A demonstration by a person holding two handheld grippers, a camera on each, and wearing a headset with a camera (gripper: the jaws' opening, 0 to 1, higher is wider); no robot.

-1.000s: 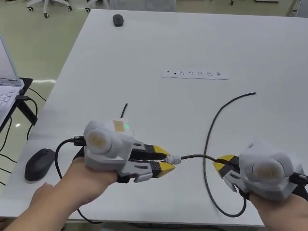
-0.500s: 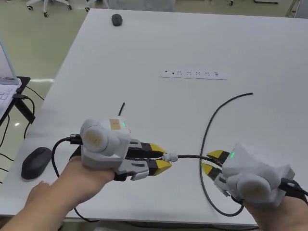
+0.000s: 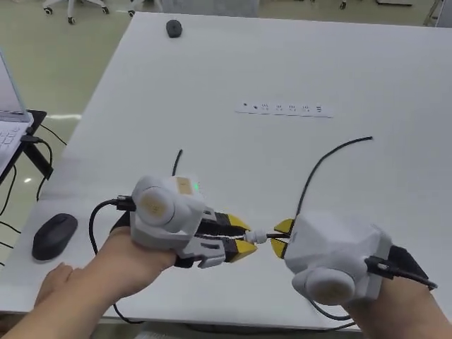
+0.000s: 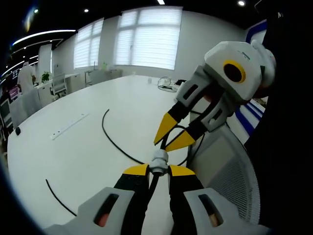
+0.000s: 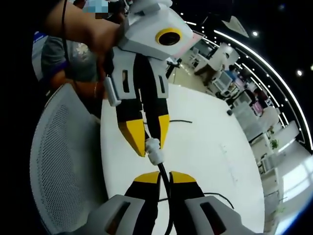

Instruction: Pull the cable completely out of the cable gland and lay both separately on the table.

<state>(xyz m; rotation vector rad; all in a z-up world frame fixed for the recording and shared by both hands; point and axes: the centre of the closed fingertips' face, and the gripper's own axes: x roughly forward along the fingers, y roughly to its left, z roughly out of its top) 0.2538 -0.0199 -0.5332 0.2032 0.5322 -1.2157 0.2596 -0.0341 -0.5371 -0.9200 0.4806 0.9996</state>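
A small white cable gland [image 3: 256, 236] is held above the table's near edge, with my left gripper [image 3: 244, 236] shut on it. In the left gripper view the cable gland [image 4: 159, 161] sits between the yellow tips of the left gripper [image 4: 159, 171]. A black cable [image 3: 318, 166] leaves the gland to the right and curves away across the table. My right gripper [image 3: 281, 236] is shut on the cable just beside the gland, tip to tip with the left. In the right gripper view the cable [image 5: 164, 180] runs between the tips of the right gripper [image 5: 164, 177] up to the gland [image 5: 153, 150].
A white power strip [image 3: 282, 109] lies mid-table. A short black cable end [image 3: 177, 160] lies behind the left gripper. A black mouse [image 3: 54, 235] sits at the near left, a small dark object [image 3: 173, 28] at the far edge. A mesh chair [image 4: 222, 166] stands below the table edge.
My right gripper has slid left along the cable, from well apart to right beside the gland. The left gripper has kept its hold and barely moved.
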